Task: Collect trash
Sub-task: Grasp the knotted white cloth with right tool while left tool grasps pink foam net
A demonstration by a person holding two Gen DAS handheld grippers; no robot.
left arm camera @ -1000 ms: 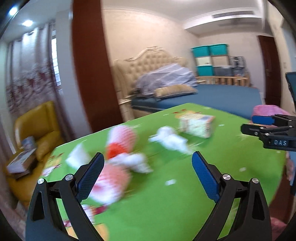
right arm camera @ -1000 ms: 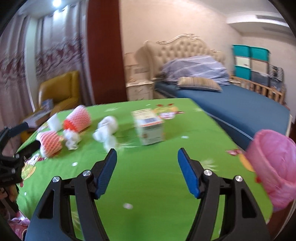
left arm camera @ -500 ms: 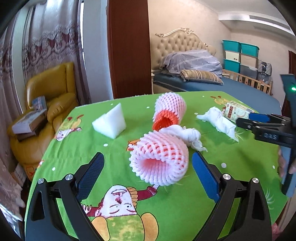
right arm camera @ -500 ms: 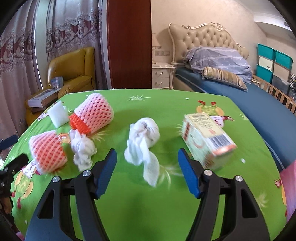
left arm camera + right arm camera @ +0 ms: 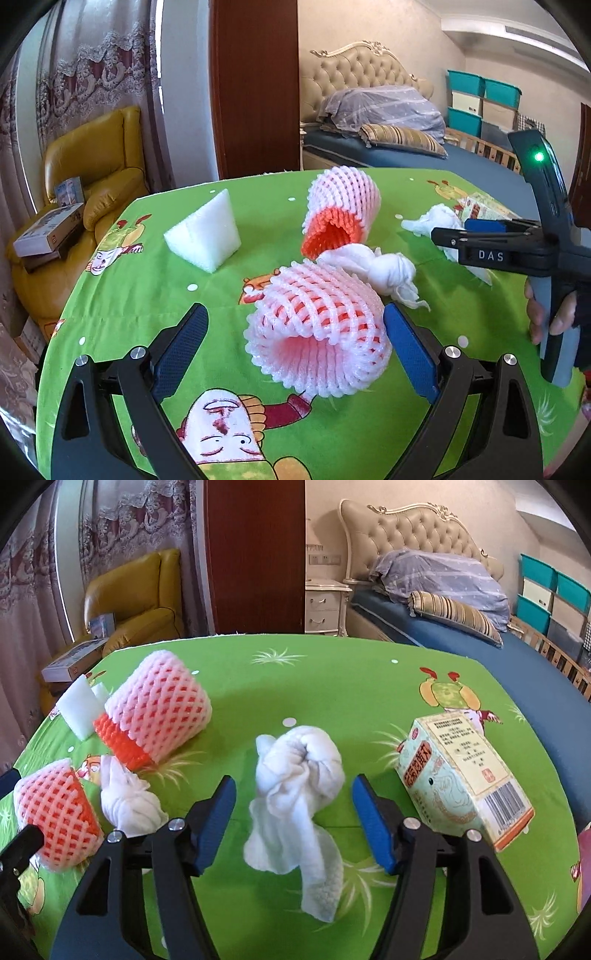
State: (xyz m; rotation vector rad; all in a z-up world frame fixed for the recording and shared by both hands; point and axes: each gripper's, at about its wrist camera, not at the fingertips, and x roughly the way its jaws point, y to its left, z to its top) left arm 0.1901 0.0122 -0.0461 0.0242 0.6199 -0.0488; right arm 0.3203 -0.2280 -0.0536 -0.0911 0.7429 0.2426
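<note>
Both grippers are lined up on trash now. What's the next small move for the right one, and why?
Probably ease the right gripper slightly forward and let it finish closing: its jaws are closing, the knotted white tissue sits between them, and the pads do not yet press it.

Table (image 5: 332, 672) with green cartoon-print cover. On it: knotted white cloth (image 5: 299, 775) at centre; carton (image 5: 461, 771) to its right; two foam nets (image 5: 155, 716), second cloth (image 5: 125, 797) and white foam wedge (image 5: 79, 705) to its left.

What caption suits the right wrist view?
Right gripper closing around a knotted white tissue on the green tablecloth.
</note>
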